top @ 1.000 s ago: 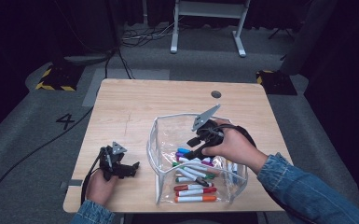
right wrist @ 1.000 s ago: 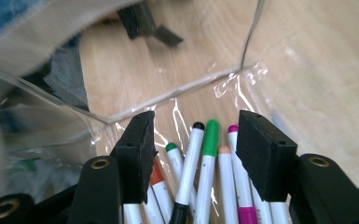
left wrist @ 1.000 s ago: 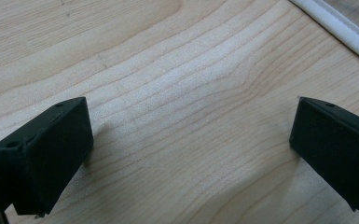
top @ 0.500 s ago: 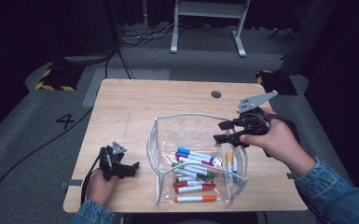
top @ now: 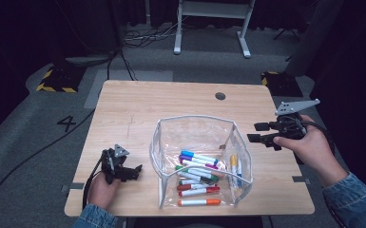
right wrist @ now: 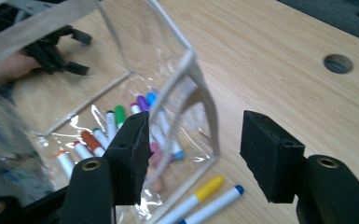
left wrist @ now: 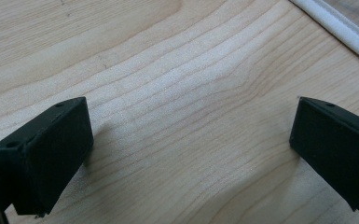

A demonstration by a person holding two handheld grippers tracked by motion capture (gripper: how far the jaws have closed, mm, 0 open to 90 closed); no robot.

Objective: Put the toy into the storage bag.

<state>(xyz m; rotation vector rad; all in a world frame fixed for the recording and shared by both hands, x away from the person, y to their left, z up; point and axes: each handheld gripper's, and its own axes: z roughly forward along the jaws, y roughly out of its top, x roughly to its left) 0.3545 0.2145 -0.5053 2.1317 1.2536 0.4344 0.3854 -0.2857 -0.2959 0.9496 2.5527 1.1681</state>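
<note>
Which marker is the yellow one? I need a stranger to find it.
On the wooden table stands a clear pouch full of markers. Look at its right wall, on the side of the right hand-held gripper. The yellow marker lies there beside a blue one, apart from the main pile; no other cap is yellow.

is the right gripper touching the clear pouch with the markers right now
Apart. In the high view the right gripper hangs off to the side of the clear pouch, with bare table between them; its jaws have just been opening, nothing between them.
</note>
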